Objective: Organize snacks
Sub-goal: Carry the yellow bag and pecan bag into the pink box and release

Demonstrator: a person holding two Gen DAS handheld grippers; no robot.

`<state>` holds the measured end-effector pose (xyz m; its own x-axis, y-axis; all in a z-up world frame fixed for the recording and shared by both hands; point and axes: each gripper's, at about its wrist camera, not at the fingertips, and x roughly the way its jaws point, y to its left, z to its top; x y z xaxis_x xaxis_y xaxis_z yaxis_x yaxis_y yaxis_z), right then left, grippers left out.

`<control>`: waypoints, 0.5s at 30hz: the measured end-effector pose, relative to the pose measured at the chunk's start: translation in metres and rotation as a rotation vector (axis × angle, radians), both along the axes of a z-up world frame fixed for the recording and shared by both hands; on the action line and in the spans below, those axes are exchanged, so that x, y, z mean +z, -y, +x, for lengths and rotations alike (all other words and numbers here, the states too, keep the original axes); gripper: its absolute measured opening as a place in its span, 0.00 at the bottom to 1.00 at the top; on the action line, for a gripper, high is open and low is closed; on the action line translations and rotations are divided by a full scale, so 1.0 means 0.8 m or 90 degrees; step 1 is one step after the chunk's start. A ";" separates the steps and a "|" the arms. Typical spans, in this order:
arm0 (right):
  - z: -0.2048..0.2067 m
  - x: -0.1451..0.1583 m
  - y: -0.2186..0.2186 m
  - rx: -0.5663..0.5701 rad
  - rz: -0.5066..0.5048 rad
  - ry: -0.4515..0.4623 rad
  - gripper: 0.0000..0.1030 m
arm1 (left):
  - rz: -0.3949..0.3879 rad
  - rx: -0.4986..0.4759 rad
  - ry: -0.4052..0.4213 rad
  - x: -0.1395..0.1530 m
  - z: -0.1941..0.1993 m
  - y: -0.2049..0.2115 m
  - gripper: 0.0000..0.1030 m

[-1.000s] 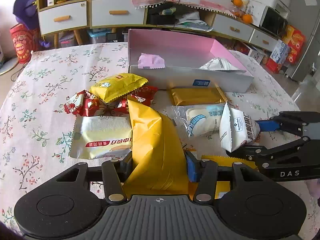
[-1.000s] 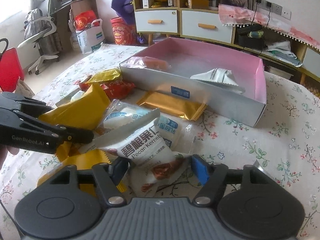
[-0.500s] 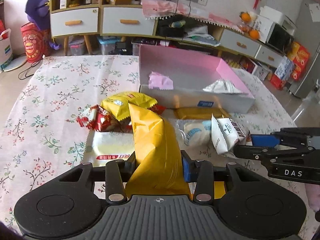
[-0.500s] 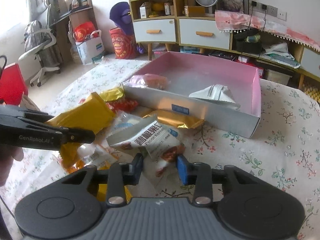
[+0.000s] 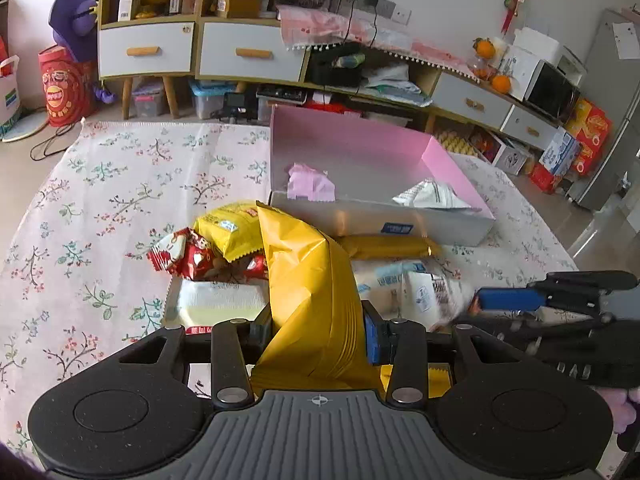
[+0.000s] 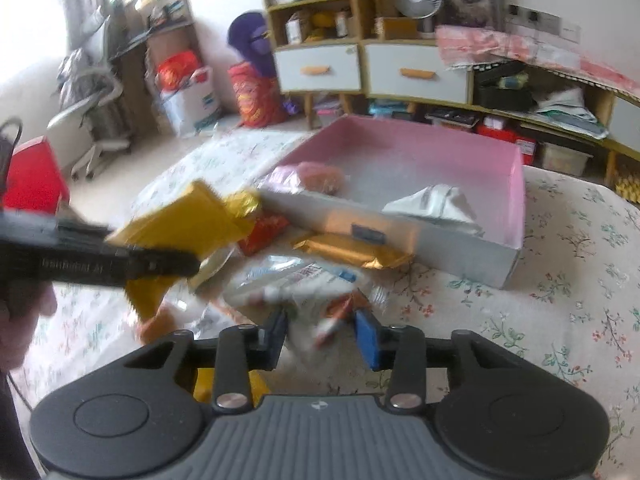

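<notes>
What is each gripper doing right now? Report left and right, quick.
Left gripper: shut on the large yellow packet, lifted off the pile.
Right gripper: around the white pecan packet, jaws just reopened a little; blur hides whether the pads press.

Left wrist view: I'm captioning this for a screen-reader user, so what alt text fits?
The left gripper fingers clamp a large yellow snack bag above a floral tablecloth strewn with snack packets. Behind sits an open pink-lined box holding a pink packet and a white packet; the right gripper enters from the right.
</notes>
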<state>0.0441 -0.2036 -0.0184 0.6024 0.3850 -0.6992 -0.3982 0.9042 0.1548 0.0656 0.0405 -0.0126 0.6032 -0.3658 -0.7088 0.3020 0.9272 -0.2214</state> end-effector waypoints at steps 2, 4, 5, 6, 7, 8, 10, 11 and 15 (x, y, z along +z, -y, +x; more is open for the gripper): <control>-0.003 -0.006 -0.008 0.012 -0.024 -0.002 0.46 | 0.000 -0.002 -0.008 -0.003 0.001 0.001 0.38; -0.005 -0.011 -0.019 0.026 -0.065 0.016 0.54 | 0.003 -0.004 -0.012 -0.006 0.000 0.004 0.38; -0.005 -0.012 -0.023 0.030 -0.082 0.026 0.60 | 0.006 -0.006 -0.012 -0.007 0.000 0.006 0.38; -0.005 -0.013 -0.027 0.033 -0.099 0.039 0.64 | 0.008 -0.007 -0.013 -0.008 0.000 0.006 0.38; -0.004 -0.014 -0.029 0.037 -0.107 0.046 0.64 | 0.010 -0.009 -0.015 -0.009 0.000 0.007 0.38; -0.002 -0.015 -0.030 0.040 -0.114 0.051 0.65 | 0.011 -0.010 -0.017 -0.010 0.000 0.008 0.38; 0.000 -0.018 -0.034 0.039 -0.130 0.061 0.67 | 0.017 -0.011 -0.022 -0.014 0.000 0.010 0.38; 0.001 -0.019 -0.036 0.040 -0.136 0.066 0.68 | 0.019 -0.011 -0.024 -0.016 0.000 0.011 0.38; -0.001 -0.022 -0.040 0.057 -0.154 0.084 0.53 | 0.024 -0.014 -0.029 -0.020 -0.001 0.012 0.38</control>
<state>0.0432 -0.1713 -0.0361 0.6655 0.2719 -0.6951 -0.4801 0.8690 -0.1198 0.0650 0.0309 -0.0282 0.5625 -0.3513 -0.7485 0.3135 0.9283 -0.2001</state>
